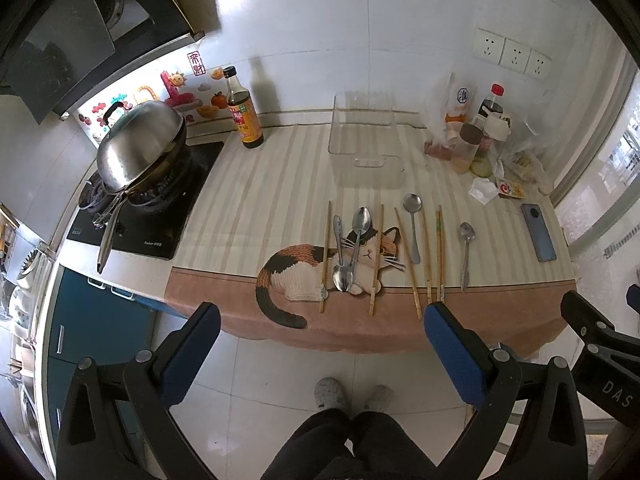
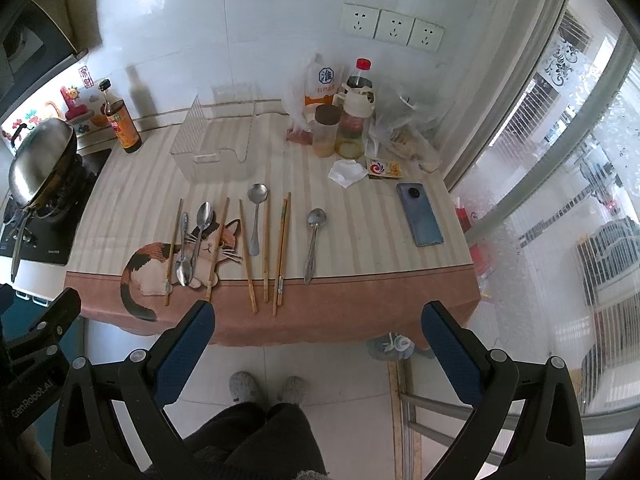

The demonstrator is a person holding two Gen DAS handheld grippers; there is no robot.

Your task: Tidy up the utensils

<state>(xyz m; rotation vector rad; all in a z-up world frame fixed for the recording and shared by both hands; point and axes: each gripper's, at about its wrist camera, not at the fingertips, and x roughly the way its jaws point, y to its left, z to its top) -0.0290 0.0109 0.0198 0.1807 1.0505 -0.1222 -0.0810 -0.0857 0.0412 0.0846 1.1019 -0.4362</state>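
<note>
Utensils lie in a row on the cat mat (image 1: 224, 216), both grippers held back off the counter's front edge.

Four spoons (image 1: 413, 227) and several chopsticks (image 1: 439, 254) lie side by side; two spoons cross over the cat's face, and the chopstick ends reach the mat's brown front band. A clear bin (image 1: 366, 148) stands just behind them, near the wall. Bare striped mat lies left of the row up to the stove (image 1: 132, 224); a phone (image 2: 420, 215) lies near the right edge. The left gripper (image 1: 322, 354) and right gripper (image 2: 318, 350) hang over the floor, fingers wide apart, holding nothing.
</note>
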